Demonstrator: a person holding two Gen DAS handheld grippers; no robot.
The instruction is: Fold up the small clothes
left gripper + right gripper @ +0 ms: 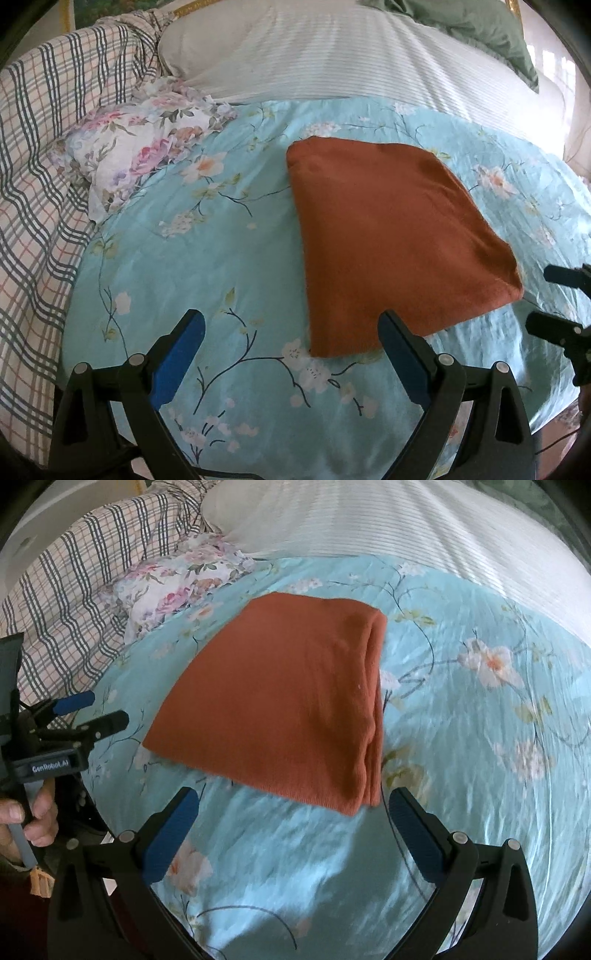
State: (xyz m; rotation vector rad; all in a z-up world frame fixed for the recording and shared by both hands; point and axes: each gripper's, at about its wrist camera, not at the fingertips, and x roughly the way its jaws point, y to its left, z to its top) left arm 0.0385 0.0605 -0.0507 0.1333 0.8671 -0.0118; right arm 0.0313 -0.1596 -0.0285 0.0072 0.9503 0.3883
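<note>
A rust-orange garment lies folded into a flat rectangle on the light blue floral sheet. It also shows in the right wrist view, with stacked folded edges along its right side. My left gripper is open and empty, just short of the garment's near left corner. My right gripper is open and empty, just short of the garment's near edge. The right gripper's fingers show at the right edge of the left wrist view. The left gripper shows at the left of the right wrist view.
A floral pink-and-white cloth lies bunched at the far left of the sheet. A plaid blanket runs along the left. A white striped pillow and a green cloth lie behind. A hand holds the left gripper's handle.
</note>
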